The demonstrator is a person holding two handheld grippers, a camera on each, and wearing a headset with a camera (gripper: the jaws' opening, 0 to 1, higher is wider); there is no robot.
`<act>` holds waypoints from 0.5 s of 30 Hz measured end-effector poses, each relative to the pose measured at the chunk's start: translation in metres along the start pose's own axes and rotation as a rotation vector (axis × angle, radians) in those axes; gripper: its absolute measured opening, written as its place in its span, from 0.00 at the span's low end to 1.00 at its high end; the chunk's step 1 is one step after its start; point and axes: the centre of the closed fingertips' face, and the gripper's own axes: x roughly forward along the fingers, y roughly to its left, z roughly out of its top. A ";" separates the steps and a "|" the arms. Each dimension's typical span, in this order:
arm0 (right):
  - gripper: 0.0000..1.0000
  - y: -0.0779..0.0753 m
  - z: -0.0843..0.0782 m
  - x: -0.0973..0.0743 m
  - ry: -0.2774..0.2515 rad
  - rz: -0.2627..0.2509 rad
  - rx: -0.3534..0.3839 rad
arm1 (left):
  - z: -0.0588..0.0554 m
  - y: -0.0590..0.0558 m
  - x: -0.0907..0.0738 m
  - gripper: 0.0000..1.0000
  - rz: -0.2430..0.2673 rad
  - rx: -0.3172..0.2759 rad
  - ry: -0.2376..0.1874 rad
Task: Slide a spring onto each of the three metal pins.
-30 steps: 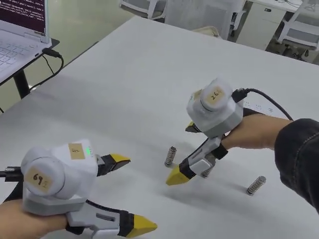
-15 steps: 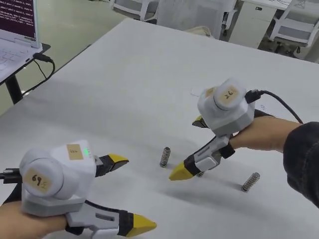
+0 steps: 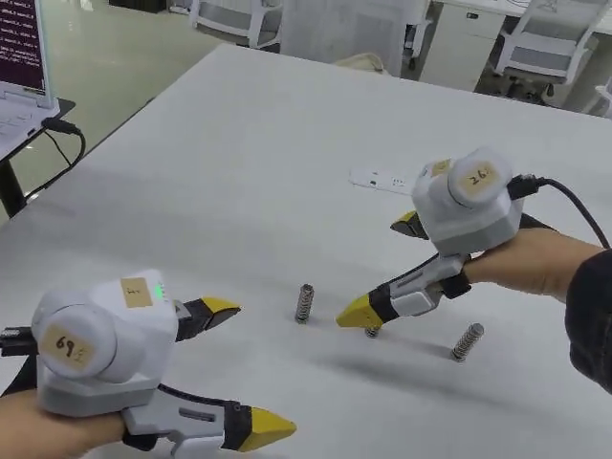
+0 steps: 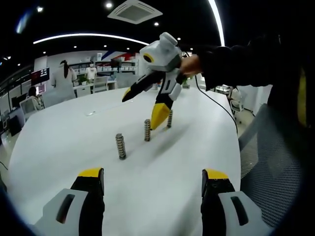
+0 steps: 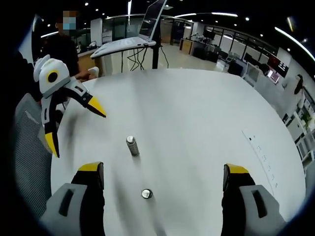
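Right gripper (image 5: 163, 168) fingers spread, empty. Middle spring (image 5: 146, 193) stands upright between them, seen end-on, so this hand is nearer. Left gripper (image 3: 251, 369) spread too, well apart.

Open-plan office. Large white table (image 3: 249, 143), swivel chairs (image 3: 562, 43) behind it, laptop (image 3: 21, 57) on side stand, power strip (image 3: 381, 180) on tabletop. Ceiling strip lights (image 4: 88, 37), ceiling air-conditioner vent (image 4: 136, 11), workstation rows (image 5: 216, 39) in background.
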 end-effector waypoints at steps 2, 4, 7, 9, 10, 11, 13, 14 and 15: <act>1.00 -0.002 -0.003 -0.006 -0.013 -0.015 0.019 | 0.001 0.000 0.001 0.79 -0.002 0.003 0.001; 1.00 -0.004 -0.006 -0.010 -0.021 -0.026 0.030 | 0.002 -0.001 0.002 0.79 -0.004 0.006 0.000; 1.00 -0.006 -0.013 -0.019 -0.036 -0.050 0.054 | 0.003 -0.001 0.004 0.78 -0.007 0.011 0.004; 1.00 -0.011 -0.016 -0.024 -0.056 -0.076 0.063 | 0.002 -0.002 0.004 0.78 -0.010 0.011 0.006; 1.00 -0.012 -0.018 -0.026 -0.060 -0.076 0.077 | 0.002 -0.002 0.004 0.78 -0.010 0.013 0.007; 1.00 -0.013 -0.020 -0.029 -0.068 -0.083 0.099 | 0.003 -0.002 0.005 0.78 -0.011 0.015 0.010; 1.00 -0.014 -0.022 -0.034 -0.077 -0.095 0.106 | 0.004 -0.001 0.006 0.78 -0.012 0.014 0.009; 1.00 -0.015 -0.024 -0.035 -0.080 -0.098 0.114 | 0.004 -0.001 0.006 0.78 -0.012 0.015 0.009; 1.00 -0.015 -0.027 -0.038 -0.084 -0.107 0.120 | 0.004 -0.002 0.006 0.78 -0.013 0.016 0.009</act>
